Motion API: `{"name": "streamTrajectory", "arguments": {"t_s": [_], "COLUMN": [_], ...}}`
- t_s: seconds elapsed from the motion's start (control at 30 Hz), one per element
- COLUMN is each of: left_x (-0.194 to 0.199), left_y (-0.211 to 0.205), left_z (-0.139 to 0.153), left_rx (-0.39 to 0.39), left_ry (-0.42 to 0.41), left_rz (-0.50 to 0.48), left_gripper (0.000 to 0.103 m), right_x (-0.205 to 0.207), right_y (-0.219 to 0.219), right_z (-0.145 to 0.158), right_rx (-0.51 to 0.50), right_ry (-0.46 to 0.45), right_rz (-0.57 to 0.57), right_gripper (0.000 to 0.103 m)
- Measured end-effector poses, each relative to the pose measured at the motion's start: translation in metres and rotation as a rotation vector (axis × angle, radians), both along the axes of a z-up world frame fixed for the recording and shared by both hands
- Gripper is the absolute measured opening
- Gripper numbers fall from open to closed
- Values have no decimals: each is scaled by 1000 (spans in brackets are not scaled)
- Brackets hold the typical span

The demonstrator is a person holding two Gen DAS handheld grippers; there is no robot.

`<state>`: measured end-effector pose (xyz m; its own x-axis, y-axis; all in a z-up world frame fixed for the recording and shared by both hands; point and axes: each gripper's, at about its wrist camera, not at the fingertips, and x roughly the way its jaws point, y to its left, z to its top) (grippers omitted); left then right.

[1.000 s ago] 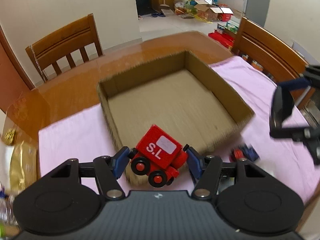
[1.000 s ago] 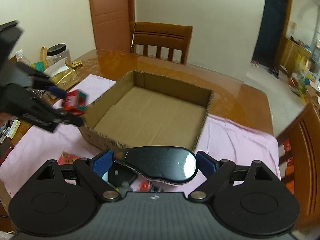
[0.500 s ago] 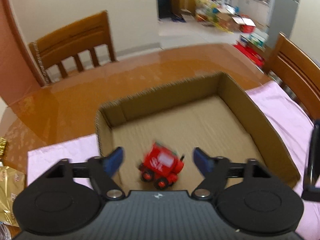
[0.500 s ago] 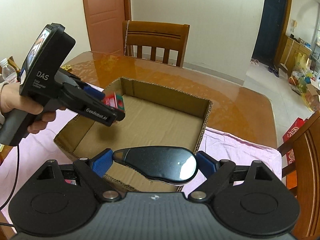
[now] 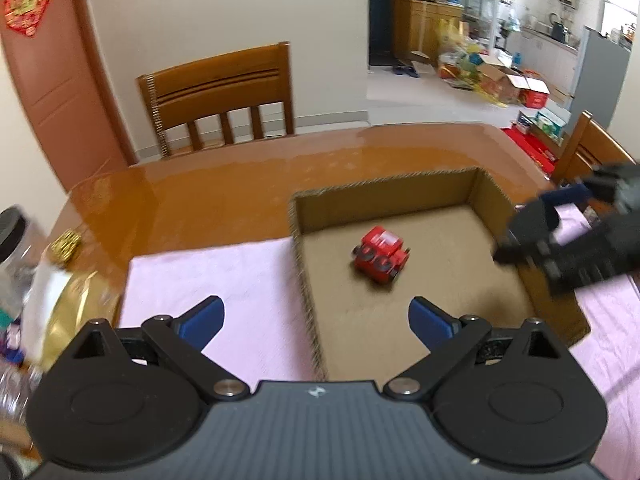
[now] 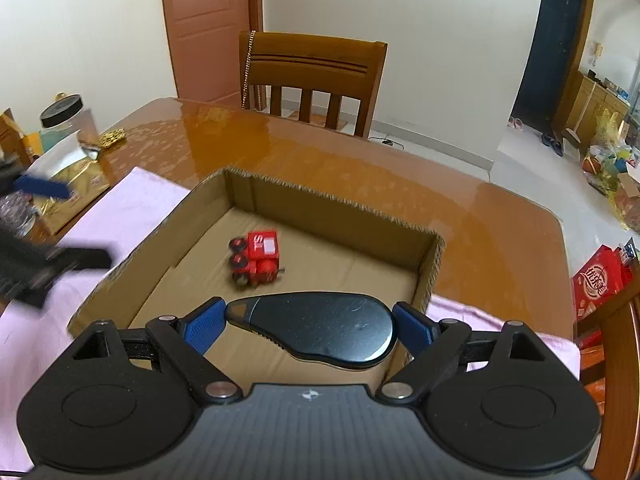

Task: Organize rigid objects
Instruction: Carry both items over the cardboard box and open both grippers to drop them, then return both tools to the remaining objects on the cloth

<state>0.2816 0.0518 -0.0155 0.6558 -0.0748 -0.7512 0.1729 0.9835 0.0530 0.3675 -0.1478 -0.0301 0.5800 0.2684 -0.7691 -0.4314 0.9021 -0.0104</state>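
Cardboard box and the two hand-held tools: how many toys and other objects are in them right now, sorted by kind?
Red toy trains: 1, lying on its side on the floor of the cardboard box (red toy train).
Black teardrop-shaped objects: 1, gripped in the right tool above the box (black object).
Left tool: 0, it has just opened and nothing is between its fingers.
Total: 2
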Motion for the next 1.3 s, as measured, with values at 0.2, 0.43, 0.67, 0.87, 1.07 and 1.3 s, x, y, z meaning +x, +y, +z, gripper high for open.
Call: {"name": "streamTrajectory", "arguments": {"t_s": [0.2,0.43,0.67,0.87,1.07,1.3], "left_x": [-34,-65,-104,-135,-164,-182], "left_y": [15,21,20,13,7,3], "left_z": [-8,-19,-38,-51,-63,-85], "left_rx": [-7,-32,-54,-24,-27,12], "left_ry": [13,31,60,71,107,156], "left_rz": [50,65,50,-18,-133,-248], "left_gripper": [100,100,100,100,100,100], "right_x": [12,-26,-82,-131,-177,-208], "right_y": [16,16,3,-3,3,33], "right_z": [0,5,-6,-19,-29,-35], "right_rx": [-34,-47,-38,-9,-7,-64], "right_ry": [-6,1,36,57,67,49], "right_rz": [6,12,-35,-107,-116,-79], "right_gripper": [103,103,103,103,103,103]}}
